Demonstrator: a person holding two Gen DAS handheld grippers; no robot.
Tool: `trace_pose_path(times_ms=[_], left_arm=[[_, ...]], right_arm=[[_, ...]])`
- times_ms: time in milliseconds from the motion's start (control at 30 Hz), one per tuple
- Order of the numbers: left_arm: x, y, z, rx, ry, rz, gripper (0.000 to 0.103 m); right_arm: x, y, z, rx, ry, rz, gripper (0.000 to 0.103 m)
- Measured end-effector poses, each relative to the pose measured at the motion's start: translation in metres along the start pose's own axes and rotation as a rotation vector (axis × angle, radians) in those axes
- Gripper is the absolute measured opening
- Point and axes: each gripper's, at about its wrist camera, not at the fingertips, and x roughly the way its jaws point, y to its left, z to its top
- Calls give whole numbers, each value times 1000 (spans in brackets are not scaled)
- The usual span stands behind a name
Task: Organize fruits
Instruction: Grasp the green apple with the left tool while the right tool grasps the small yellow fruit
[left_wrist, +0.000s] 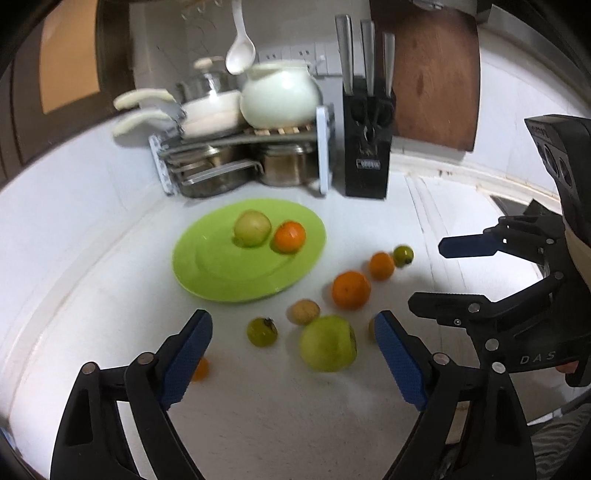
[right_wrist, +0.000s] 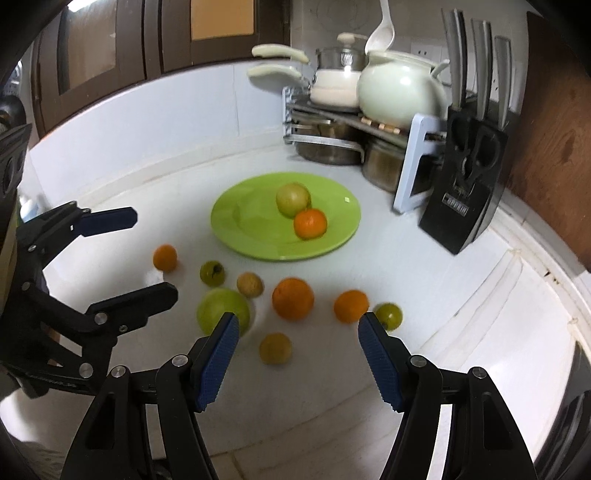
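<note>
A green plate (left_wrist: 207, 273) (right_wrist: 240, 221) on the white counter holds a pale green apple (left_wrist: 252, 228) (right_wrist: 293, 199) and an orange (left_wrist: 289, 236) (right_wrist: 310, 223). Several loose fruits lie in front of the plate: a big green apple (left_wrist: 327, 343) (right_wrist: 221, 308), a large orange (left_wrist: 351, 290) (right_wrist: 293, 298), smaller oranges (left_wrist: 381, 265) (right_wrist: 351, 305), small green fruits (left_wrist: 262, 331) (right_wrist: 212, 273) and a brown one (left_wrist: 303, 311) (right_wrist: 250, 284). My left gripper (left_wrist: 293, 354) is open and empty above the loose fruits. My right gripper (right_wrist: 297, 354) is open and empty over a yellowish fruit (right_wrist: 275, 348).
A rack (left_wrist: 243, 155) (right_wrist: 369, 122) with pots and a white kettle stands behind the plate. A black knife block (left_wrist: 367, 147) (right_wrist: 465, 184) and a wooden cutting board (left_wrist: 436, 74) stand at the right. Dark cabinets line the left wall.
</note>
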Motion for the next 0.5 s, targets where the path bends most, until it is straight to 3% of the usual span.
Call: trace_pose_path(times_ms=[500], left_arm=[[44,6,-13,-59,127,-150,75]], right_arm=[[49,2,-16,-5,126,61,57]])
